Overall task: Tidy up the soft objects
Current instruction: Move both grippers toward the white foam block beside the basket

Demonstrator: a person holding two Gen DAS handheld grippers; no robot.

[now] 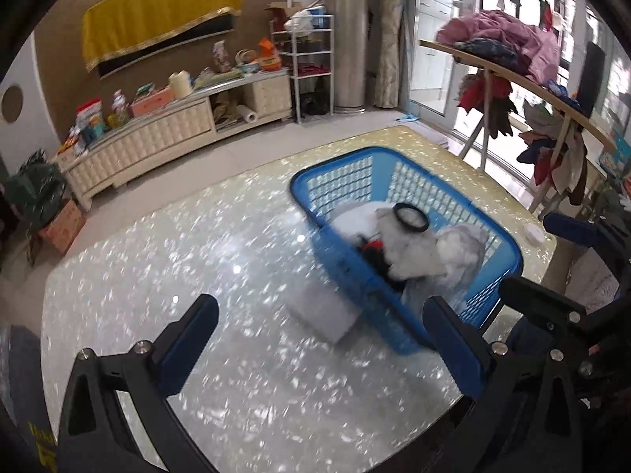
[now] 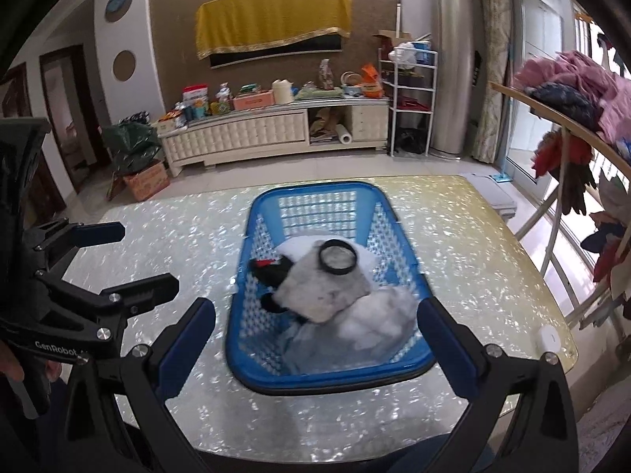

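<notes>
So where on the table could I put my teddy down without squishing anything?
The table is bare left of the blue basket, between it and the left gripper. It is also bare right of the basket, up to the small white disc near the edge. Inside the basket is crowded: soft white things fill its near half.

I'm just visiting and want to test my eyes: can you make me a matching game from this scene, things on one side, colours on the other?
Things:
1. basket
2. cloth on the wall
3. ring on the soft pile
4. clothes heap on the rack

Colours:
A. pink
B. black
C. blue
D. yellow

Pairs: 1-C, 2-D, 3-B, 4-A
</notes>
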